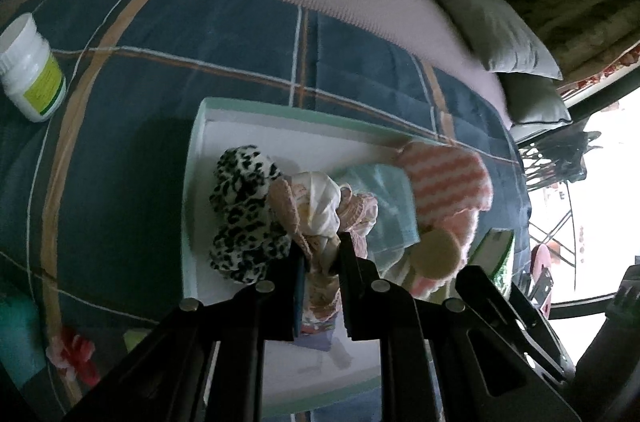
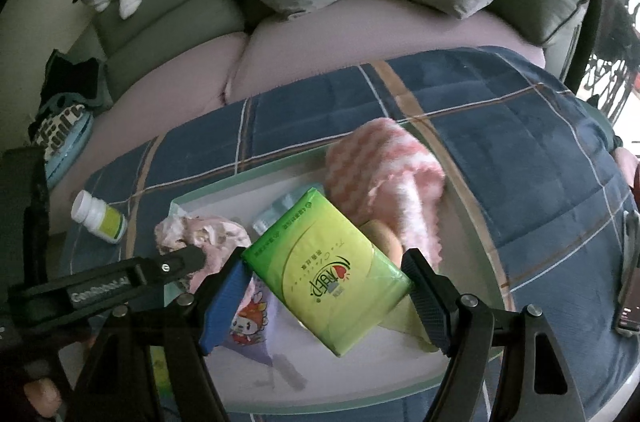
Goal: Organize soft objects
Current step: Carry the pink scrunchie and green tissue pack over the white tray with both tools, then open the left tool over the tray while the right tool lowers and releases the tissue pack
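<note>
A: Plaid quilt, then a white tray on it?

B: Yep. Right gripper clamps the green tissue pack over it; left gripper pinches a printed cloth there.

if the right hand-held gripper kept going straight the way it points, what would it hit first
Probably the tan round thing in the tray, just past the green tissue pack that the right hand-held gripper holds, with the pink striped towel behind it. The depth is hard to judge.
</note>
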`<state>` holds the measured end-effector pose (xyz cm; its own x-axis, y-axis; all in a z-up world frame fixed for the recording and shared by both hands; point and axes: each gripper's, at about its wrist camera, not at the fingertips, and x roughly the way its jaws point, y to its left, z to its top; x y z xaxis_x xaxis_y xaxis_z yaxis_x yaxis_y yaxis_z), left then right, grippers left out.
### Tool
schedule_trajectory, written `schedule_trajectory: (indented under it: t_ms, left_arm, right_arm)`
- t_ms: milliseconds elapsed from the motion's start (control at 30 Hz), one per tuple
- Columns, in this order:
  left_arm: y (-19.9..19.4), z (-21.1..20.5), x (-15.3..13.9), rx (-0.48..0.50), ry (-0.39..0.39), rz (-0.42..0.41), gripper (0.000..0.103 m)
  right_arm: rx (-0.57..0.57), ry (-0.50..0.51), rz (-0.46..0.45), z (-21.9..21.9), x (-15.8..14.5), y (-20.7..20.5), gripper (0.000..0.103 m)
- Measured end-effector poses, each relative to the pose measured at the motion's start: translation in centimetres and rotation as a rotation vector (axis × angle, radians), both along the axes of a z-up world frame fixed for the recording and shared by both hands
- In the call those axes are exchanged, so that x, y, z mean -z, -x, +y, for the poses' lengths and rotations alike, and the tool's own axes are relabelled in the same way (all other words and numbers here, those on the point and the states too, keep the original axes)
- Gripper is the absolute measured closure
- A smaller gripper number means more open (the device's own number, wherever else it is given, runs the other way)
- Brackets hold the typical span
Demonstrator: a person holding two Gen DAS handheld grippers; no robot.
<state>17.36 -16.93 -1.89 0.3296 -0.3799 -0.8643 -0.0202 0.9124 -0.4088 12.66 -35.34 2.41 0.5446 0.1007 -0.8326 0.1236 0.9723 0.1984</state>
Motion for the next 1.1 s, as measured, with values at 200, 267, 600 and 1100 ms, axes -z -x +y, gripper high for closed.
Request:
schedule_trajectory:
  t_ms: [200, 267, 600, 1100]
  left_arm:
    - [0.1, 0.4, 1.2, -0.021, -0.011, 0.024, 0.088]
    - [0.1, 0.7, 1.6, -0.029, -0.016, 0.032, 0.088]
    - [0.1, 1.3, 3.1, -0.05, -0.023, 0.069, 0.087]
    - [0.0, 1.1, 3.7, -0.047, -0.022, 0.088, 0.073]
  right_arm:
    - [-0.02, 0.012, 0.033, 0.9, 1.0, -0.5, 0.024]
    - [-0.025, 0.017, 0.047, 1.1, 1.5, -0.6, 0.024]
    - [-0.042, 0.041, 0.109, 2.0, 3.4, -1.2, 0.024]
    - [-0.026, 0.056, 0.17, 1.8, 5.0, -1.6, 0.024]
